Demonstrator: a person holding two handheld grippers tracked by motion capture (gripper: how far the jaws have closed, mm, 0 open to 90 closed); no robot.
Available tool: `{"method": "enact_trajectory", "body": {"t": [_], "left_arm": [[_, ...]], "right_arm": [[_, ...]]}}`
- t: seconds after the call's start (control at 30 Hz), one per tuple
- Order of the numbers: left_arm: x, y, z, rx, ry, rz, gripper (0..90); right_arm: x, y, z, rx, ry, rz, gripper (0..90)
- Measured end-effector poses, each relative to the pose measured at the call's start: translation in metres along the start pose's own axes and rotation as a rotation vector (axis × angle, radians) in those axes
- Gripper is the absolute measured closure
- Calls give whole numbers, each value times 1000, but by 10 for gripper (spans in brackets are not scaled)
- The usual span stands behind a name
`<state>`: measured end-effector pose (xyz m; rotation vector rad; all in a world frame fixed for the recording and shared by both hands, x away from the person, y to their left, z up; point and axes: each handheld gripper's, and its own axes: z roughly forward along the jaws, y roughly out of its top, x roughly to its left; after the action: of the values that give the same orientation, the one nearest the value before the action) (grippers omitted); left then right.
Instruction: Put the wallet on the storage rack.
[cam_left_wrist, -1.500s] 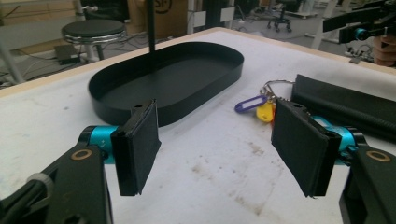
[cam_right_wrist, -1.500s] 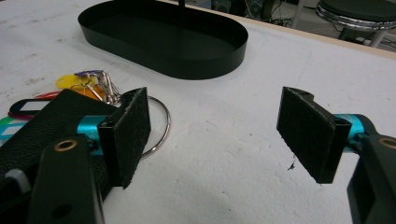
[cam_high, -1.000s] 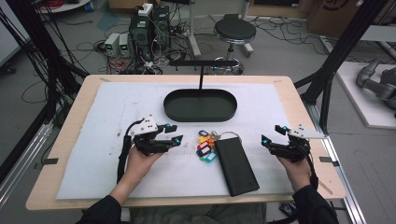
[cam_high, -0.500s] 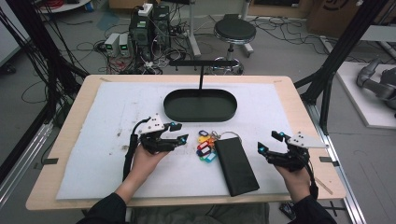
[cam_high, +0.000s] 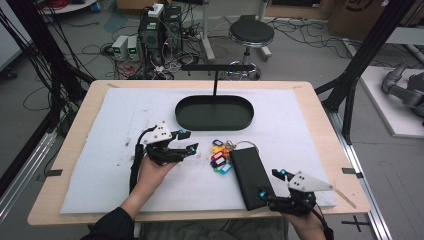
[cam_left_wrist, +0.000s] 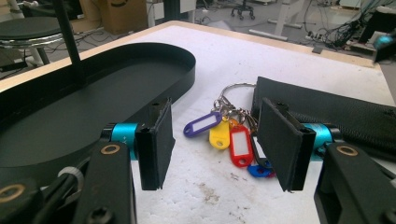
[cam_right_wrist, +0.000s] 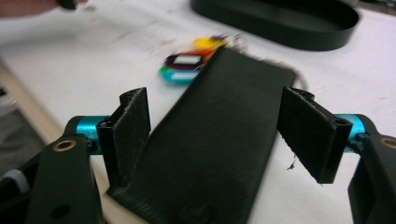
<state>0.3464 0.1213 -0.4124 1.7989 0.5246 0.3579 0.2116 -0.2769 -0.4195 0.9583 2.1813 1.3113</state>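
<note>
A bunch of coloured key tags (cam_high: 220, 156) (cam_left_wrist: 229, 135) (cam_right_wrist: 189, 60) on a ring lies on the white mat (cam_high: 125, 120), beside a long black pouch (cam_high: 251, 177) (cam_left_wrist: 336, 109) (cam_right_wrist: 219, 135). My left gripper (cam_high: 186, 141) (cam_left_wrist: 215, 144) is open just left of the tags, jaws pointing at them, nothing between. My right gripper (cam_high: 272, 184) (cam_right_wrist: 219, 135) is open at the pouch's near end, its jaws standing either side of the pouch's width.
A black oval tray (cam_high: 214, 112) (cam_left_wrist: 70, 107) (cam_right_wrist: 280, 21) with an upright T-shaped post (cam_high: 216, 75) stands at the back of the mat. The table's front edge (cam_high: 200, 217) runs close under the right gripper.
My right gripper has moved left and toward the near edge, coming round to the pouch's near end. My left gripper has shifted slightly right toward the key tags.
</note>
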Motion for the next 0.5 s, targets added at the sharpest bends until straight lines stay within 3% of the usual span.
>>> {"method": "enact_trajectory", "body": {"t": [0.13,0.2,0.27,0.33,0.4,0.5], "left_arm": [[1,0,-2,-4,3,0,451],[1,0,-2,-3,5,-1,449],[1,-1,-2,-3,5,0,448],[1,-1,-3,-5,7,-6,447],[1,-1,-4,-4,8,-1,447],[2,-2,-5,-2,13,-6,447]], "right_arm": [[13,-4,2,21,10,-41,267],[25,-9,8,51,22,-93,269],[28,-10,10,62,23,-106,269],[34,-13,16,95,35,-163,273],[36,-13,17,101,32,-177,274],[41,-15,23,133,26,-244,307]]}}
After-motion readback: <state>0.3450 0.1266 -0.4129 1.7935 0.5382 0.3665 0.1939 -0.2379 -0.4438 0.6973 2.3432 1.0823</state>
